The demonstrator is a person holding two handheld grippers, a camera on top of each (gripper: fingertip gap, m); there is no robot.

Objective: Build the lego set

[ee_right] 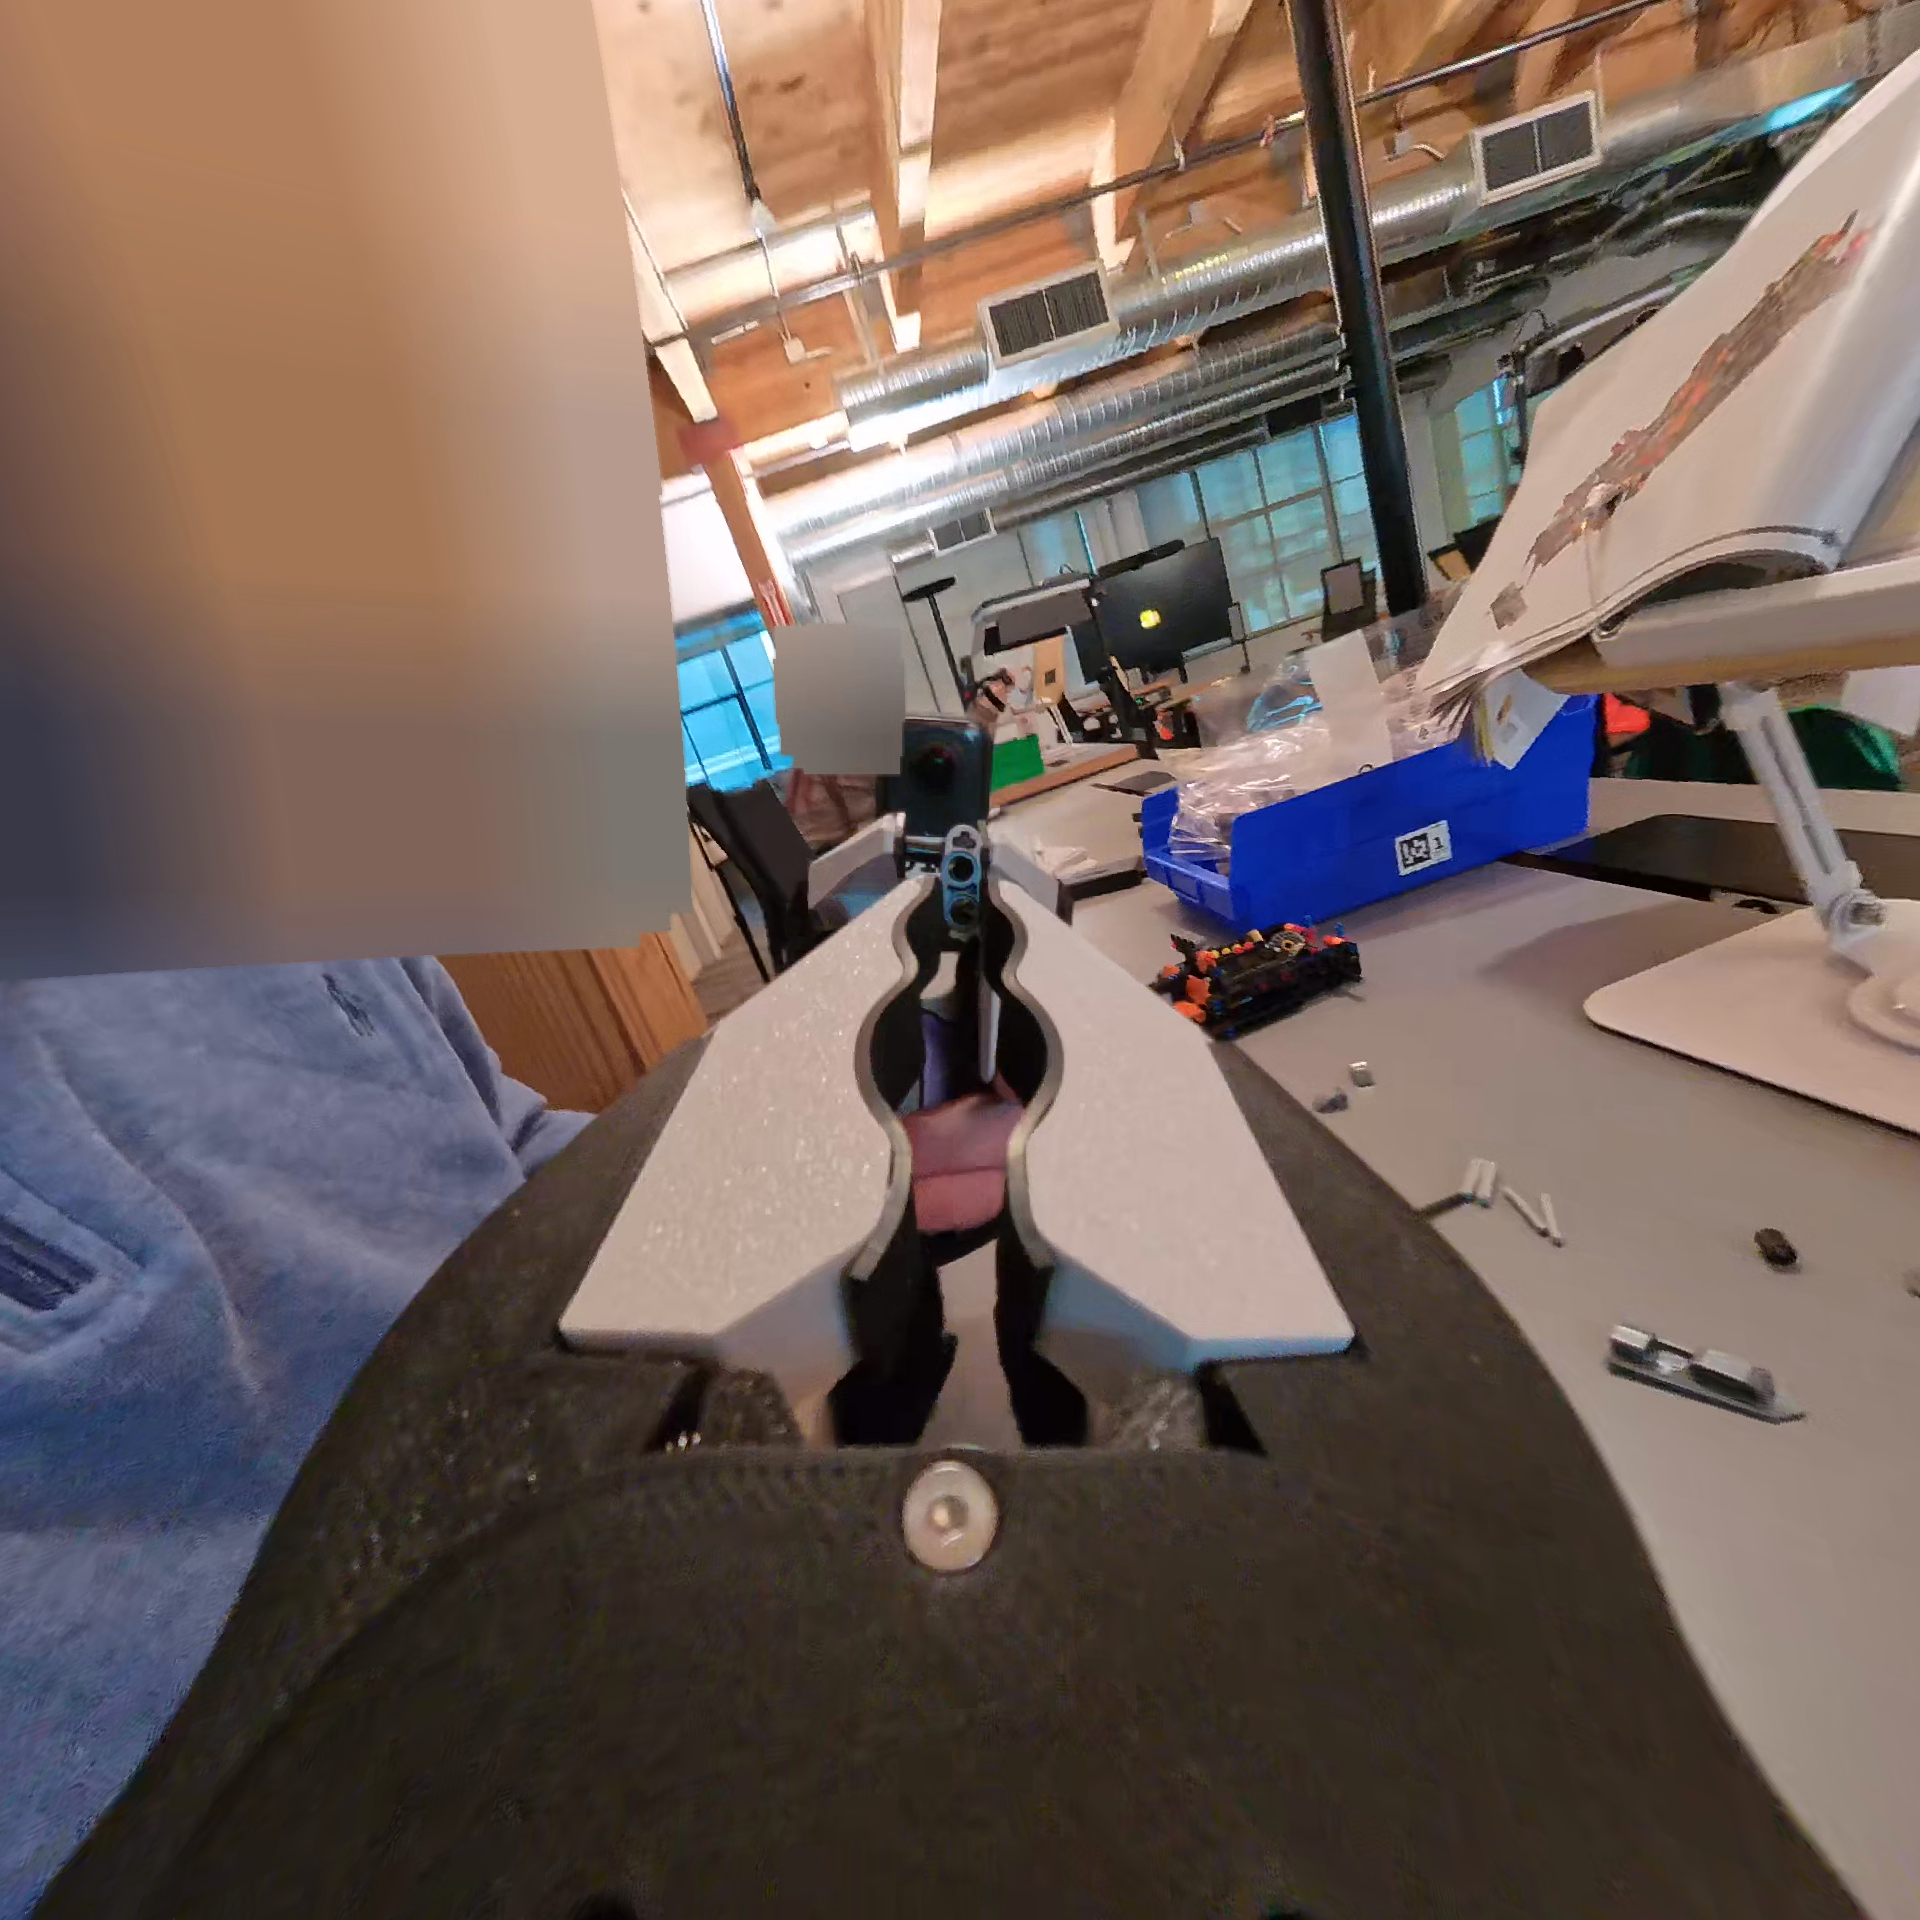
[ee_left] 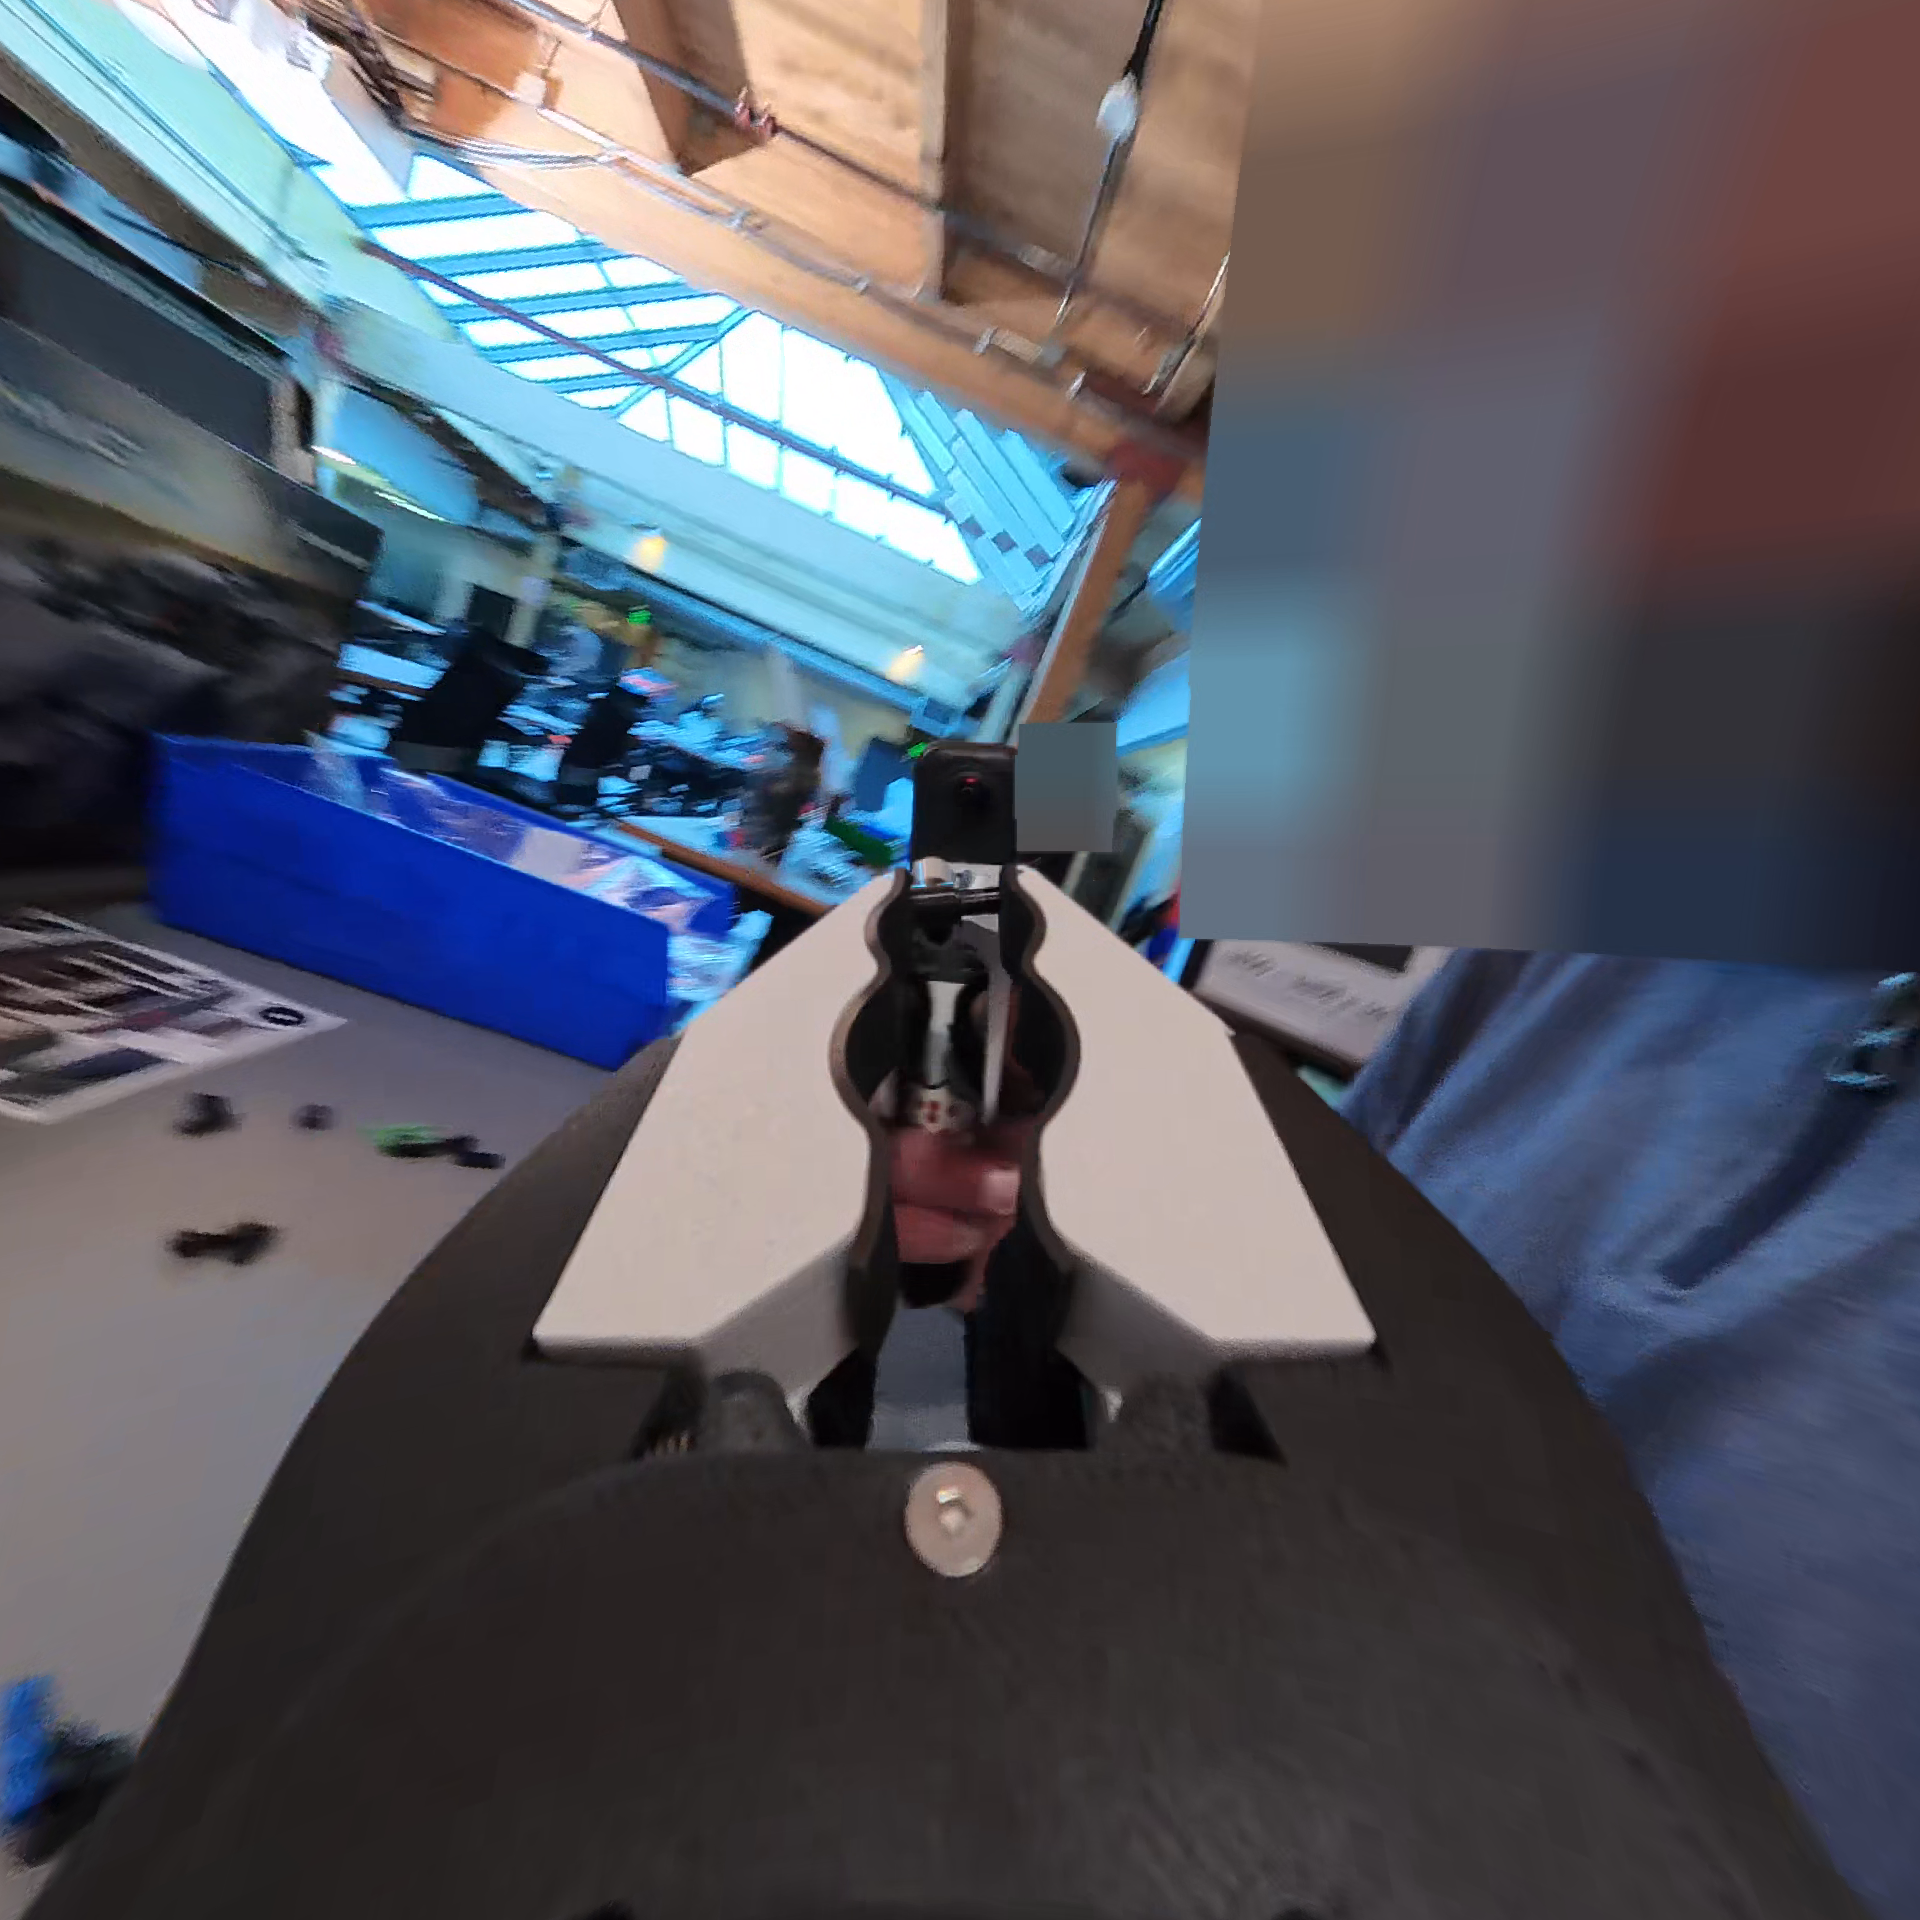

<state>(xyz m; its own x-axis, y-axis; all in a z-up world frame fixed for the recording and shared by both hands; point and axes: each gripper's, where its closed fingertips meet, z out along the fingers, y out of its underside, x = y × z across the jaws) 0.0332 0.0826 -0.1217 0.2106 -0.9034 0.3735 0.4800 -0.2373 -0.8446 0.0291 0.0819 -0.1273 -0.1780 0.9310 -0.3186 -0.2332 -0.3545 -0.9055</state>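
Your left claw (ee_left: 954,883) is raised off the grey bench (ee_left: 260,1299), pinched on a small grey piece (ee_right: 964,883); your right claw (ee_right: 961,894) meets it tip to tip, nearly shut. The dark, orange-studded lego build (ee_right: 1262,961) sits far right by the blue bin (ee_right: 1351,821).

The right gripper (ee_right: 961,904) points level toward the other gripper, its fingers (ee_right: 1101,1091) closed on a small grey lego beam (ee_right: 962,881) held end-on. On the grey table (ee_right: 1558,1558) to the right sits a black and orange lego build (ee_right: 1262,968) (partly assembled), near a blue bin (ee_right: 1371,821) of plastic bags. Loose grey pieces (ee_right: 1694,1369) lie nearer. An open instruction book (ee_right: 1683,416) rests on a white stand (ee_right: 1787,810).
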